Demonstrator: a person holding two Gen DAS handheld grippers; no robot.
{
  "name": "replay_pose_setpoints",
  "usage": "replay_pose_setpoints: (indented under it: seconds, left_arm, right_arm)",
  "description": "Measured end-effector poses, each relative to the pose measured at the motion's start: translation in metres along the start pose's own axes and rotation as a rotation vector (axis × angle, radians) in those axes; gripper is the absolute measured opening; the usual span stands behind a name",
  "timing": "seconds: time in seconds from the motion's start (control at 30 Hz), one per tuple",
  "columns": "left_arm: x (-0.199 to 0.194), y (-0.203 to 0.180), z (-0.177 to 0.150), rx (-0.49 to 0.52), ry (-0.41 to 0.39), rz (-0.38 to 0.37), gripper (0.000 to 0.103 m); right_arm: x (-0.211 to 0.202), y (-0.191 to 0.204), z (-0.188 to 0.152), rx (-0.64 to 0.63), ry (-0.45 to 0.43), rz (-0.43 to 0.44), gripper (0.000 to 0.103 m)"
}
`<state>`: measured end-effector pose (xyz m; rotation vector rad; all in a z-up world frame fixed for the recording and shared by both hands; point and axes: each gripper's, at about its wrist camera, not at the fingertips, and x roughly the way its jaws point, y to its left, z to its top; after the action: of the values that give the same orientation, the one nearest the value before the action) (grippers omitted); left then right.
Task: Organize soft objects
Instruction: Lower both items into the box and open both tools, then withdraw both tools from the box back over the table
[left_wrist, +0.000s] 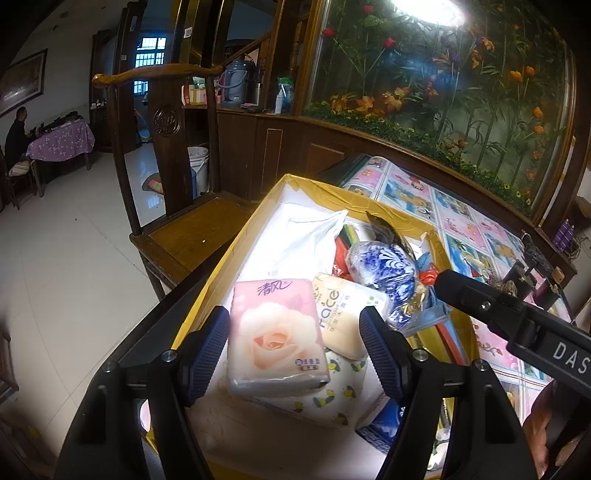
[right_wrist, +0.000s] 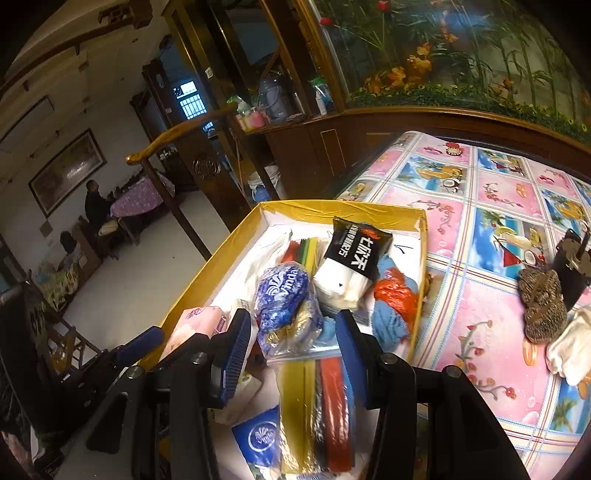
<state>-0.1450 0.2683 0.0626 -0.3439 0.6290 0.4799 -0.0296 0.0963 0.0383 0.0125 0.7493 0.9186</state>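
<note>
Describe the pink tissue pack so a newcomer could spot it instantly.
Find the yellow-rimmed box at the tablecloth's edge. At its near end, atop a lemon-print pack, lies the pink tissue pack. Only it carries a large peach rose.

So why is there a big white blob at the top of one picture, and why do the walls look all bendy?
Left wrist view: the white blob is glare from a bright light, washing out that corner. Both views: the fisheye lens curves straight lines, like the cabinet edge. Right wrist view: darker, with the room at the left in shadow; the yellow box stays sharp.
</note>
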Motion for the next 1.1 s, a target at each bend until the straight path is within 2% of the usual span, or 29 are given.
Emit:
replay_pose_setpoints:
  seconds: [0.4,0.47,0.57,0.7,1.0,1.1]
  left_arm:
    - [-0.009,-0.033,-0.005,0.058,-0.018,-0.014,0.072]
    - [-0.012,-0.040,-0.006,0.068,-0.024,-0.020,0.072]
    - [-0.021,-0.055,-0.011,0.080,-0.045,-0.043,0.072]
    - [-0.029,-0.095,-0.025,0.168,-0.057,-0.110,0.074]
    - [-0.034,-0.177,-0.063,0.361,-0.021,-0.232,0.075]
    - [-0.033,-0.193,-0.079,0.411,-0.012,-0.250,0.075]
  right_arm:
    - [-0.045,-0.038,-0.018,0.040,-0.085,-0.004,0.056]
    - [-0.058,-0.049,-0.022,0.053,-0.116,-0.023,0.055]
    - [-0.087,-0.077,-0.030,0.089,-0.213,-0.061,0.057]
    - [-0.119,-0.118,-0.037,0.143,-0.307,-0.166,0.063]
    - [-0.165,-0.191,-0.048,0.280,-0.346,-0.288,0.064]
    - [-0.178,-0.216,-0.051,0.364,-0.359,-0.292,0.064]
